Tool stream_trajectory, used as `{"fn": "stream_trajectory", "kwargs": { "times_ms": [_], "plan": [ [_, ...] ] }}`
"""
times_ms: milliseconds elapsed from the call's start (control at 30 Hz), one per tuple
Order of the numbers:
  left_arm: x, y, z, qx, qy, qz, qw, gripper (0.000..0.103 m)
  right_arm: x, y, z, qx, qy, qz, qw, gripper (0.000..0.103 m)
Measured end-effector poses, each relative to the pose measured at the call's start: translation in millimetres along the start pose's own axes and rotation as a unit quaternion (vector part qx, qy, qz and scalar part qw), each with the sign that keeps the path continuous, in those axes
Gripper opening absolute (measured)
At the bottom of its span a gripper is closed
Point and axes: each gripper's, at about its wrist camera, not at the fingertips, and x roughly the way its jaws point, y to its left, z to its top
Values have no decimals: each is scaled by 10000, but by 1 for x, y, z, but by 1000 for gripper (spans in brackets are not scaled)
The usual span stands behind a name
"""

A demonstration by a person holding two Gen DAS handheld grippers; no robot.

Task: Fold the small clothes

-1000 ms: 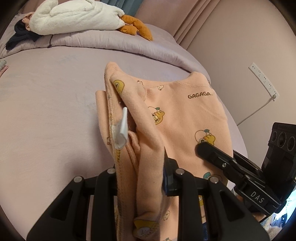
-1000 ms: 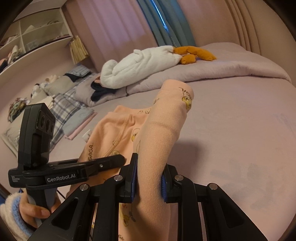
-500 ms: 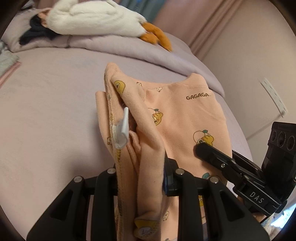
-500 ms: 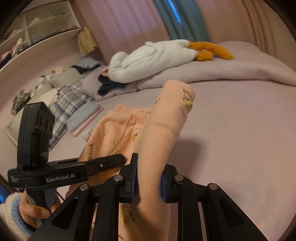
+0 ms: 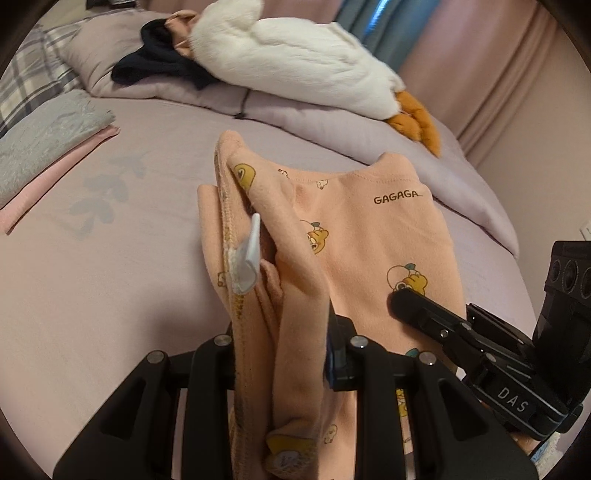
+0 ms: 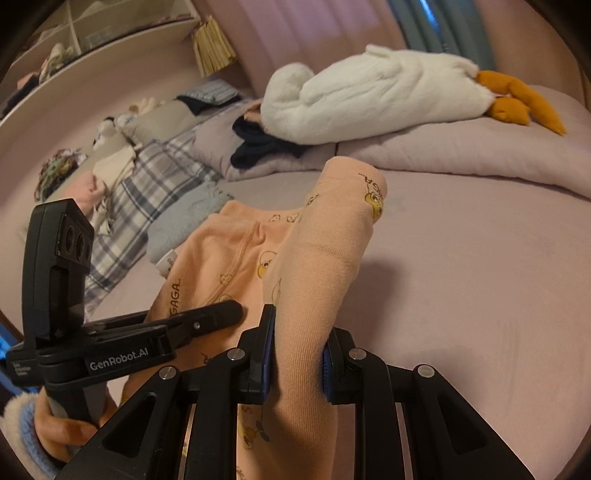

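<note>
A small peach garment [image 5: 369,236] printed with cartoon ducks and the word GAGAGA hangs in the air between both grippers, above the lilac bed. My left gripper [image 5: 280,354] is shut on a bunched edge of it, where a white label [image 5: 245,266] sticks up. My right gripper [image 6: 295,354] is shut on another thick fold [image 6: 325,251] of the same garment, which stands up out of its jaws. Each gripper shows in the other's view: the right one [image 5: 480,339] at the lower right, the left one [image 6: 129,339] at the lower left, held by a hand in a fluffy sleeve.
The lilac bedspread [image 5: 92,295] spreads below. A white plush goose [image 5: 295,59] with orange feet lies on pillows at the back beside dark clothes [image 5: 159,70]. Folded grey and pink cloths [image 5: 40,147] lie at the left. A plaid blanket [image 6: 147,192] and shelves [image 6: 92,33] stand further left.
Both grippers have swung sideways together with the garment held between them. The goose and the folded cloths have come further into view, and the wall socket has slid out at the right.
</note>
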Motion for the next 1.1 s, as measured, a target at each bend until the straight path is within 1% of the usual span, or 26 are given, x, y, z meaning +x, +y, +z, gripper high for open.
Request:
{"fn": "stream_trajectory", "kwargs": {
  "times_ms": [167, 300, 367, 500, 567, 767, 900, 1100],
  "plan": [
    [10, 22, 6, -182, 57, 81, 9998, 25, 26, 4, 4, -67, 230, 84, 9997, 23],
    [5, 40, 3, -361, 165, 138, 9991, 24, 35, 8, 3, -69, 396, 209, 9990, 23],
    [-4, 46, -2, -471, 151, 66, 9988, 25, 38, 12, 2, -35, 556, 231, 9982, 23],
    [-19, 43, -16, -269, 99, 153, 9995, 25, 27, 20, -6, 63, 683, 509, 9963, 23],
    [-22, 42, -23, -185, 121, 161, 9996, 25, 24, 21, -10, 83, 748, 550, 9956, 23],
    [-22, 43, -41, -249, 229, 94, 9994, 25, 19, 24, -19, -6, 877, 466, 9951, 23],
    [-17, 44, -49, -330, 289, 91, 9990, 25, 24, 25, -22, -20, 963, 367, 9947, 23],
    [-9, 50, -46, -505, 318, 80, 9982, 25, 32, 28, -23, -51, 994, 180, 9949, 23]
  ]
}}
